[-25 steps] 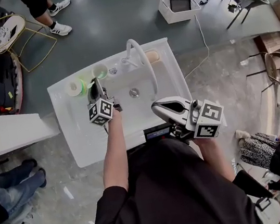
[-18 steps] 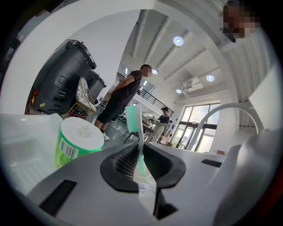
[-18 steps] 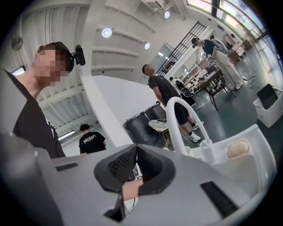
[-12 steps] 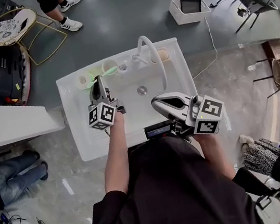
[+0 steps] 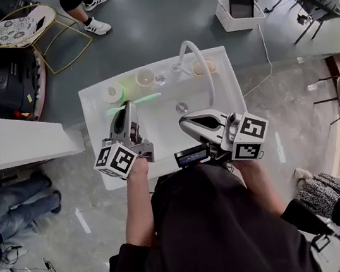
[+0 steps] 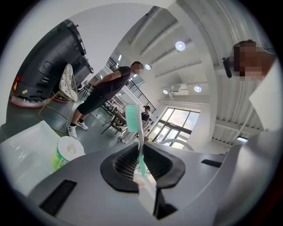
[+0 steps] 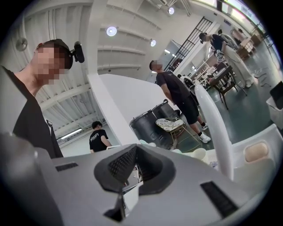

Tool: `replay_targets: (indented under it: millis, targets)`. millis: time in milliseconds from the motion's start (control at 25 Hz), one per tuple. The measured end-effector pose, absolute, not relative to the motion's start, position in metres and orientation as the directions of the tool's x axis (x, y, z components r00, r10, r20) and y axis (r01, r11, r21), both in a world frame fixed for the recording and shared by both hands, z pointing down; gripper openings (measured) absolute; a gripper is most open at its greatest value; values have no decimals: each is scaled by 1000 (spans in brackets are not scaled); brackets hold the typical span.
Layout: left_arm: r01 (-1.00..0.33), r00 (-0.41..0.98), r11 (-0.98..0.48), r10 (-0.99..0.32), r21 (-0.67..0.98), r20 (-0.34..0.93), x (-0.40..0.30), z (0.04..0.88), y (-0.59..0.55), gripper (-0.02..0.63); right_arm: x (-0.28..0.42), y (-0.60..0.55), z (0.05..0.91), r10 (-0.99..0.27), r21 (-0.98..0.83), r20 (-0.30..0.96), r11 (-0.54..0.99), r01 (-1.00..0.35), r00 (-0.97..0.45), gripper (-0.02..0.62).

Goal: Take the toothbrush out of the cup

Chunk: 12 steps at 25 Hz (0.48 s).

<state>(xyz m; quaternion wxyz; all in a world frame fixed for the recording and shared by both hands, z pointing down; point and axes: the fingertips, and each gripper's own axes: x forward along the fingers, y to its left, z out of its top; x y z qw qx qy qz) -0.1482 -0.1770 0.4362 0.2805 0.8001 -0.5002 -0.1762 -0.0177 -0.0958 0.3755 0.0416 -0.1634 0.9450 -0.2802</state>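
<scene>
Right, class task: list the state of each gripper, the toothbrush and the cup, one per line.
Slim green plastic toothbrush: clamped by its handle, clear of the cup.
Left gripper: shut on the toothbrush.
Round cream cup: upright on the white sink ledge, no toothbrush in it.
Right gripper: shut, holding nothing.

Toothbrush (image 6: 132, 118) handle end hidden.

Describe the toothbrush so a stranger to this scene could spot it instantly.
Find the white sink unit. Over its left side the left gripper clamps the toothbrush: a thin mint-green stick held crosswise, unlike the round cream cup behind it.
</scene>
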Motion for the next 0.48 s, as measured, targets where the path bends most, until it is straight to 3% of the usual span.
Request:
replay_targets:
  millis: [480]
  targets:
    - [-587,568,-485,-817,648,-98,-138,385,-144,38,-31,-102,370,-355,-545,-4,784,-296,-935,6]
